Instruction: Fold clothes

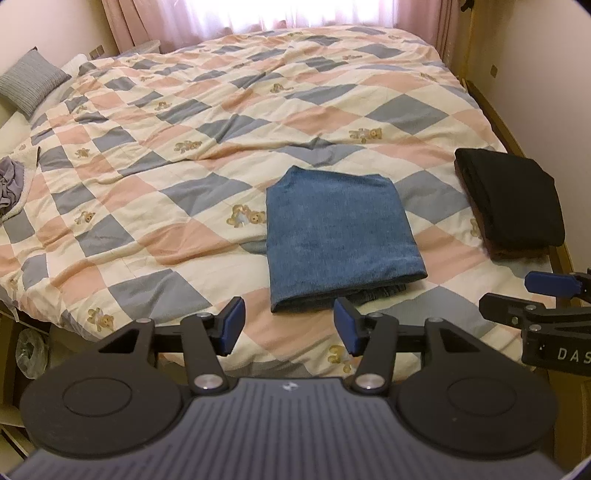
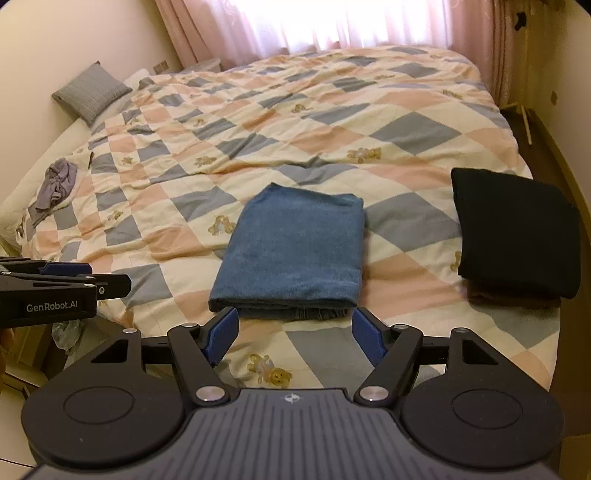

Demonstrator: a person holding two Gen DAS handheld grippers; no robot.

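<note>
Nearest, left gripper (image 1: 289,325) low over the foot of the bed, fingers (image 1: 232,325) spread, nothing between them. Right gripper (image 2: 294,334) beside it, fingers (image 2: 221,334) spread a little wider, likewise empty. Each visible at the edge of the other's view, apart from each other and clear of the cloth.

Just beyond both sets of fingertips, folded blue jeans (image 1: 341,232) flat on the quilt (image 1: 166,155), a neat rectangle, near edge showing stacked layers with a bit of paler denim peeking out underneath. Not touched by either gripper.

To the right, well apart from the jeans, a folded black garment (image 1: 513,199) near the bed's right edge, lying on top of something brownish; too dark to tell what.

Under everything, checked quilt in cream, pink and grey-blue diamonds with small teddy bears, wrinkled across the middle.

Far left, near the bed's edge, a crumpled grey garment (image 2: 57,181), unfolded. Further back on the same side, a grey striped cushion (image 2: 90,92) against the wall.

At the far end, pink curtains (image 2: 192,29) framing a bright window.

Down at the lower left, off the bed, a clear plastic bag (image 1: 31,350).
</note>
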